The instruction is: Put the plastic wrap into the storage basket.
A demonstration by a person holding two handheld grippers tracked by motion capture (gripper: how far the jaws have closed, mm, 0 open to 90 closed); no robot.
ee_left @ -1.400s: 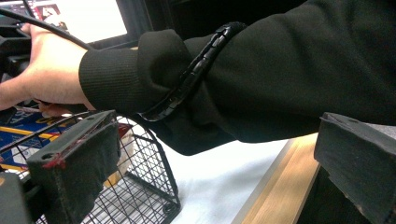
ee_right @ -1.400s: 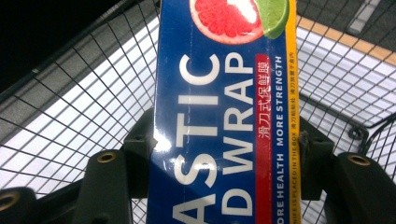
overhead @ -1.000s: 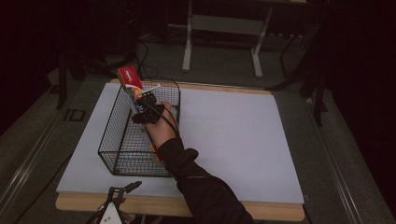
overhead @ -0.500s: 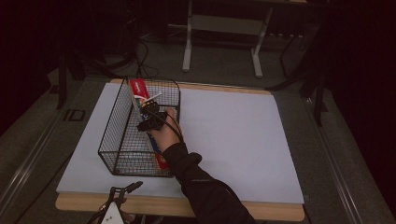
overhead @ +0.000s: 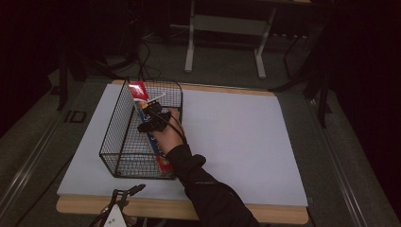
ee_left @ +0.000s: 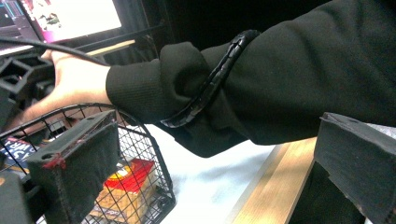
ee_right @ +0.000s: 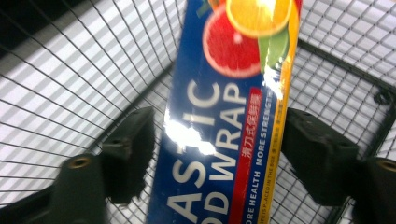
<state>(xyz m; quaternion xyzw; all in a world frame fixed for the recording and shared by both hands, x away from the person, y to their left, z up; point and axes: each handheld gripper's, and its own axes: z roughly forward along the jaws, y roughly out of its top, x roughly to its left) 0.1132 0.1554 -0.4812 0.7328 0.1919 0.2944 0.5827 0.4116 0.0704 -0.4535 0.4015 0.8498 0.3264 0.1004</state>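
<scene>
The right gripper (overhead: 150, 109) is reaching into the wire basket (overhead: 113, 142), which is standing on the white counter (overhead: 236, 142). Its jaws have just been opening, and in the right gripper view they are standing apart on both sides of the plastic wrap box (ee_right: 229, 140), with a gap on each side, so they are not pressing it. The long blue box is leaning inside the basket, its red end rising above the far rim. The left gripper (overhead: 124, 196) is waiting at the near counter edge, its jaws spread wide with nothing between them.
</scene>
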